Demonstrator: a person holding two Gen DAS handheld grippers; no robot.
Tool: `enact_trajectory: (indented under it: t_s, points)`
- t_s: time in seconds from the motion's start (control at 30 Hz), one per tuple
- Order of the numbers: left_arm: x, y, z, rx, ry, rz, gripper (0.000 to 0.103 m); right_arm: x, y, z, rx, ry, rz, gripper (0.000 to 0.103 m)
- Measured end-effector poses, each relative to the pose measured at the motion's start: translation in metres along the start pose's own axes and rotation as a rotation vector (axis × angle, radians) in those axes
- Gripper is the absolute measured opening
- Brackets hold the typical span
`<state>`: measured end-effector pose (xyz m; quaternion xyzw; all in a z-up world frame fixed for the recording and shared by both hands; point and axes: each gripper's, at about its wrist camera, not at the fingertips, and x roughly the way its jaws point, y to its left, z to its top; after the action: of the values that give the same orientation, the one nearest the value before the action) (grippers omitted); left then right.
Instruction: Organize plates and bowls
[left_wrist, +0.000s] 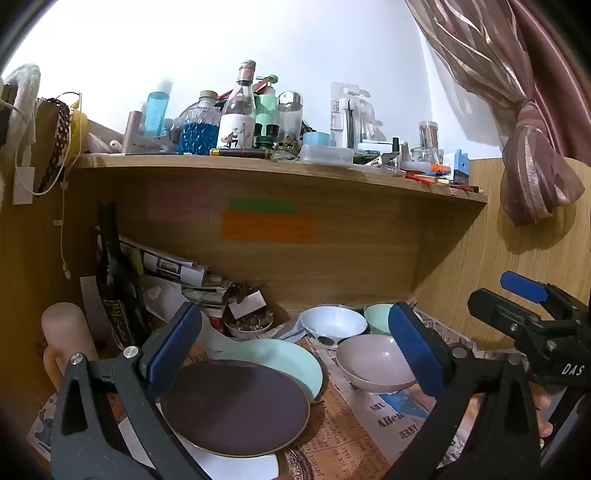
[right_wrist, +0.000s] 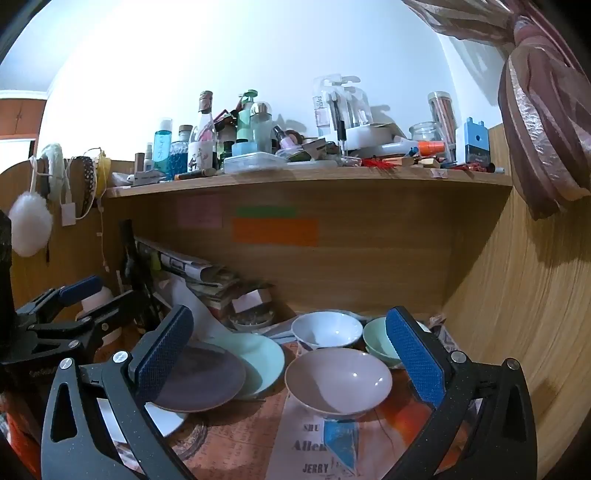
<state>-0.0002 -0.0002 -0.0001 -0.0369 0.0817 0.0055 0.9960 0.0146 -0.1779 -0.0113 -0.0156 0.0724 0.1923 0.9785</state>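
Dark purple round plate (left_wrist: 234, 408) tilted, overlapping a pale mint-green round plate (left_wrist: 288, 363) behind it and a white plate (left_wrist: 236, 465) beneath. To the right, upright and empty on newspaper-covered bench (left_wrist: 354, 439): pale pink bowl (right_wrist: 338, 382) nearest, white bowl with dark oval spots (right_wrist: 327, 329) behind it, small mint-green bowl (right_wrist: 378, 341) just beside that, on the right.

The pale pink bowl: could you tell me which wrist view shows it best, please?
The right wrist view: the pale pink bowl sits whole between the open right gripper's fingers. In the left wrist view the bowl lies off to the right, with a blue finger pad covering its right edge.
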Motion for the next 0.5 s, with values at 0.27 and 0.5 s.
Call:
enact_trajectory:
  t_s: [0.27,0.5]
  points:
    - [-0.003,-0.005,0.009,-0.012,-0.006,0.003,0.103,0.0,-0.006,0.0,-0.015,-0.008,-0.021,0.103]
    - [-0.005,0.001,0.001,-0.009,-0.013,-0.003,0.103,-0.001,-0.011,0.001,0.047,-0.002,0.01,0.103]
